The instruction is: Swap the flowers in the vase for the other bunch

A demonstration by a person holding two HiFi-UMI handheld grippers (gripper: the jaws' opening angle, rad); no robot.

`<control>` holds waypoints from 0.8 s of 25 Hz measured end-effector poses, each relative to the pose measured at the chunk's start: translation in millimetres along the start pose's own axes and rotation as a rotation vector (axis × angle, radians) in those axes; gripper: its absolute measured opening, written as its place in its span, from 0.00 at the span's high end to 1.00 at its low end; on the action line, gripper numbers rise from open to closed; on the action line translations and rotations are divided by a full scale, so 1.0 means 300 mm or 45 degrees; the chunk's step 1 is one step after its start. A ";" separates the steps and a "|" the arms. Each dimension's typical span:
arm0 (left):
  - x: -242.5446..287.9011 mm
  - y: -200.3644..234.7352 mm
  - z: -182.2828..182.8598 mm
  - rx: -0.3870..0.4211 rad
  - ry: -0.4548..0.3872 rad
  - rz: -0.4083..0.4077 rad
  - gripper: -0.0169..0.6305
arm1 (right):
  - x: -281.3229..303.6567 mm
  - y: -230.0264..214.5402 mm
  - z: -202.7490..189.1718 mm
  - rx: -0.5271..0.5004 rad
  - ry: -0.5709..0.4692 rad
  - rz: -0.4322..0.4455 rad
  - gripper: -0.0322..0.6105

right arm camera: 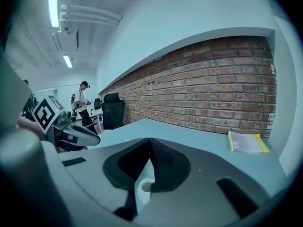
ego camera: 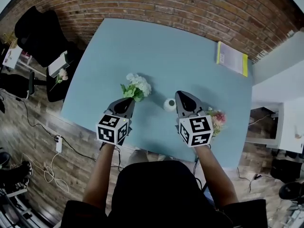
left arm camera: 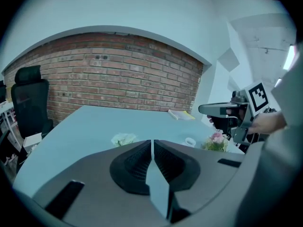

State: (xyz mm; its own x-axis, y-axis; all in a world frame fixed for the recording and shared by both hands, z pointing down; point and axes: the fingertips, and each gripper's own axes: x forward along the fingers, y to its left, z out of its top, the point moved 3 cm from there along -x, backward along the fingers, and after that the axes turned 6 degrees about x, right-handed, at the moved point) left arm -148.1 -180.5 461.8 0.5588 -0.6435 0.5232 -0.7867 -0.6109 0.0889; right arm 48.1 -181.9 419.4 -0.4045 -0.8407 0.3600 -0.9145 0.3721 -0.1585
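A small white vase (ego camera: 169, 104) stands on the blue table (ego camera: 156, 51), and no stems show in it. A white bunch of flowers (ego camera: 135, 87) lies to its left. A pink bunch (ego camera: 217, 120) lies to its right near the table's front edge. My left gripper (ego camera: 127, 100) is shut and empty, just short of the white bunch (left arm camera: 124, 139). My right gripper (ego camera: 183, 95) is shut and empty, just right of the vase (right arm camera: 146, 187), which shows below its jaws. The left gripper view also takes in the vase (left arm camera: 190, 141) and the pink bunch (left arm camera: 216, 142).
A yellow-edged book (ego camera: 232, 58) lies at the table's far right corner. A black office chair (ego camera: 40, 30) stands off the table's left side. A brick wall (right arm camera: 208, 93) runs behind the table. A person (right arm camera: 81, 103) stands far off in the room.
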 end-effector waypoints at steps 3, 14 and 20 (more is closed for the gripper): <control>0.031 0.034 -0.023 0.010 0.035 -0.031 0.96 | 0.010 -0.002 -0.007 0.003 0.016 -0.038 0.93; 0.132 0.153 -0.095 0.037 0.165 -0.109 0.75 | 0.092 0.003 -0.013 0.028 0.058 -0.127 0.93; 0.192 0.203 -0.127 0.063 0.239 -0.182 0.62 | 0.142 0.010 -0.030 0.052 0.088 -0.158 0.93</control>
State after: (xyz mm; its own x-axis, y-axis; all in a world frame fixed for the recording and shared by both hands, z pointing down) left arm -173.8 -237.1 529.5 0.6014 -0.4542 0.6572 -0.6864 -0.7148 0.1341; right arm 28.1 -213.1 442.6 -0.2886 -0.8496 0.4414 -0.9574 0.2495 -0.1457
